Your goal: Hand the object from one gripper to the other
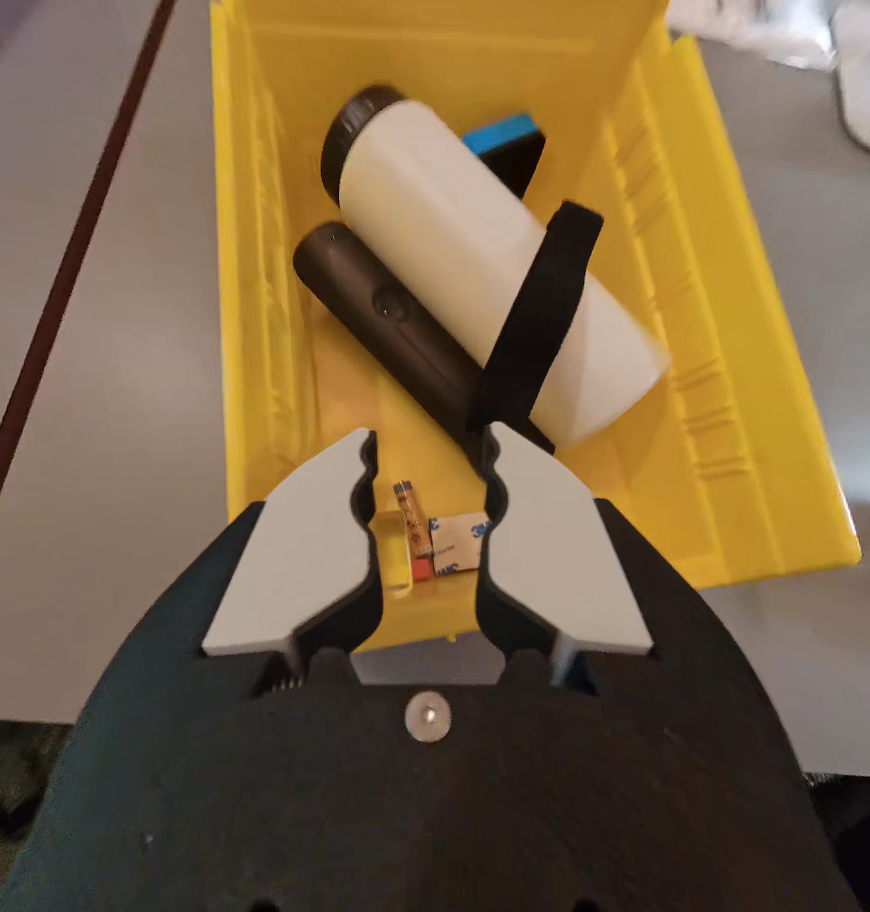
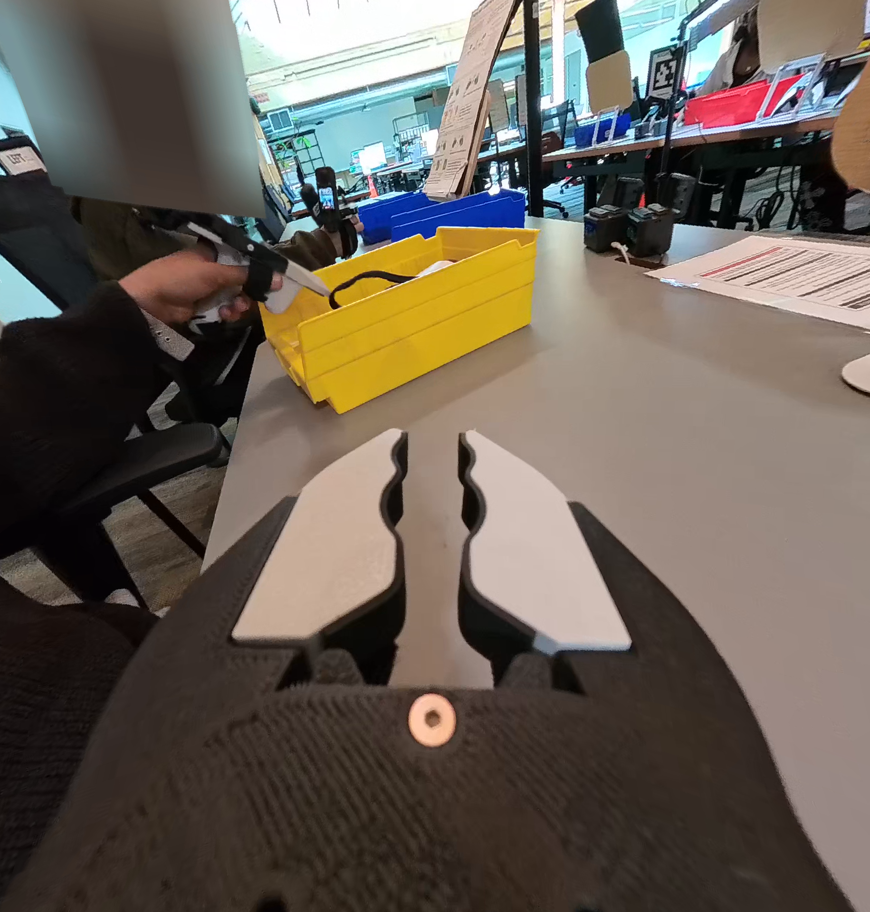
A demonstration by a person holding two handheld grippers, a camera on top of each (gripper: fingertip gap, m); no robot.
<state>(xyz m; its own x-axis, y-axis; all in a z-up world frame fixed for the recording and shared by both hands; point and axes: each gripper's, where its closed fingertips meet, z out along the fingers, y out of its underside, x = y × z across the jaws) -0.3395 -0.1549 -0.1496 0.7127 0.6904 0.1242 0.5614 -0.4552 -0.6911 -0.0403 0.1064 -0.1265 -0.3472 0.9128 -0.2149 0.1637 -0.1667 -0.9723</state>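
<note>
In the yellow bin (image 1: 669, 345) a white bottle (image 1: 472, 276) is seen lying slantwise, its black strap (image 1: 536, 321) partly hiding a black tube (image 1: 373, 306); a blue-topped block (image 1: 507, 133) is mostly covered. The left tongs (image 1: 430, 437) are held apart, empty, over the bin's near end. Only the right view shows the right tongs (image 2: 433, 437), slightly parted and empty, above the desk (image 2: 669, 419).

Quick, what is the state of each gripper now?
Left gripper: open over the yellow bin, right fingertip touching the black strap; grip cannot be told.
Right gripper: open, empty, above the table.
</note>
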